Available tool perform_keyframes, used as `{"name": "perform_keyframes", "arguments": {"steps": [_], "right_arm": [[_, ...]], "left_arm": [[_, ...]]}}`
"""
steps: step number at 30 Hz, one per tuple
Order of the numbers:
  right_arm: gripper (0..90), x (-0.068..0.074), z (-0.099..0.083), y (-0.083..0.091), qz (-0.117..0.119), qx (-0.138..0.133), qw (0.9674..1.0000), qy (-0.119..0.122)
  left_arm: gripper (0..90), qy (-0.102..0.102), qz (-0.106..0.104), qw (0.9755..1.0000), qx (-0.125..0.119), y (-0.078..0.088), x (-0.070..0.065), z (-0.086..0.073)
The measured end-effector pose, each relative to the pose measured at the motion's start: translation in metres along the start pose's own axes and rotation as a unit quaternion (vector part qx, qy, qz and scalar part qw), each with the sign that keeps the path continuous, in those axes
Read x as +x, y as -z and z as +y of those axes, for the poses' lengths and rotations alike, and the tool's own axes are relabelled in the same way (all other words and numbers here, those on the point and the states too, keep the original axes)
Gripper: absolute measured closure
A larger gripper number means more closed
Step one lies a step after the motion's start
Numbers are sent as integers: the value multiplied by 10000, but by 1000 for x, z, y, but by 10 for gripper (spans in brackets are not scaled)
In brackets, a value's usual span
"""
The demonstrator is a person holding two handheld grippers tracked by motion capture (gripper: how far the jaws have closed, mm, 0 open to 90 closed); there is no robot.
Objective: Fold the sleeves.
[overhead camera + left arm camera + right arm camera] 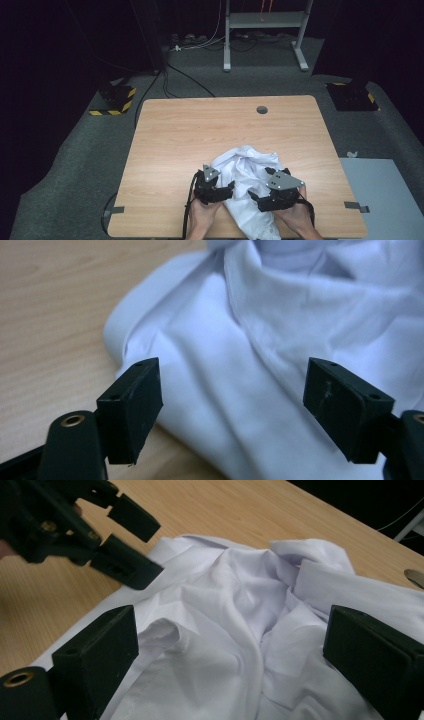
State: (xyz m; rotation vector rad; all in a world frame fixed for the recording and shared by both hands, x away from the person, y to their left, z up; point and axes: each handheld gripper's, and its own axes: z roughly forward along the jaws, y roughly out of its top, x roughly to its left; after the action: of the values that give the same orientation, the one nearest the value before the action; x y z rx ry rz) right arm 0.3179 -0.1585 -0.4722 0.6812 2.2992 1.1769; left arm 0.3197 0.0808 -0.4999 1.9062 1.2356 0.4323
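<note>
- Nearest the person's edge, the white shirt (248,182) trailed off the front lip of the tabletop (170,145), its long axis running from that lip away toward the middle of the board.
- Just beyond that edge, the left gripper (226,190) sat at the garment's left border, its jaws standing wide with nothing between them; in the left gripper view a folded edge of the cloth (260,365) lay straight ahead and slightly below.
- Across from it, the right gripper (256,196) hovered over the shirt's right side, jaws likewise spread wide and holding nothing; the right gripper view looked down on crumpled folds (235,625) directly under the gap, with the left gripper (125,540) off at the upper left.
- So the cloth lay between the two hands, and to my eye the right one was closer in over it, the left still at its rim.
- Farther out, the collar end bunched up into a rumpled heap.
- Beyond that, bare wood ran to a round cable hole (262,109) near the far edge.
</note>
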Motion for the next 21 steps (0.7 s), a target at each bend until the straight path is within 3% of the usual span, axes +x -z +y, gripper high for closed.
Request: {"name": "perform_keyframes", "arguments": {"steps": [5, 8, 12, 15, 21], "right_arm": [[90, 1, -3, -11, -256, 308, 9991, 153], [100, -8, -8, -10, -421, 303, 9987, 15], [101, -34, -19, -2, -622, 239, 9966, -484], [101, -51, -30, 6, -669, 165, 9932, -937], [117, -69, -54, 10, -505, 260, 9881, -1433]], "left_arm": [[235, 32, -26, 9998, 192, -11, -3, -18], [237, 16, 12, 9997, 263, -17, -3, -22], [244, -81, 77, 9995, 286, -18, -4, -23], [246, -99, 87, 9995, 289, -20, -4, -23], [245, -108, 110, 9995, 280, -26, -4, -23]]}}
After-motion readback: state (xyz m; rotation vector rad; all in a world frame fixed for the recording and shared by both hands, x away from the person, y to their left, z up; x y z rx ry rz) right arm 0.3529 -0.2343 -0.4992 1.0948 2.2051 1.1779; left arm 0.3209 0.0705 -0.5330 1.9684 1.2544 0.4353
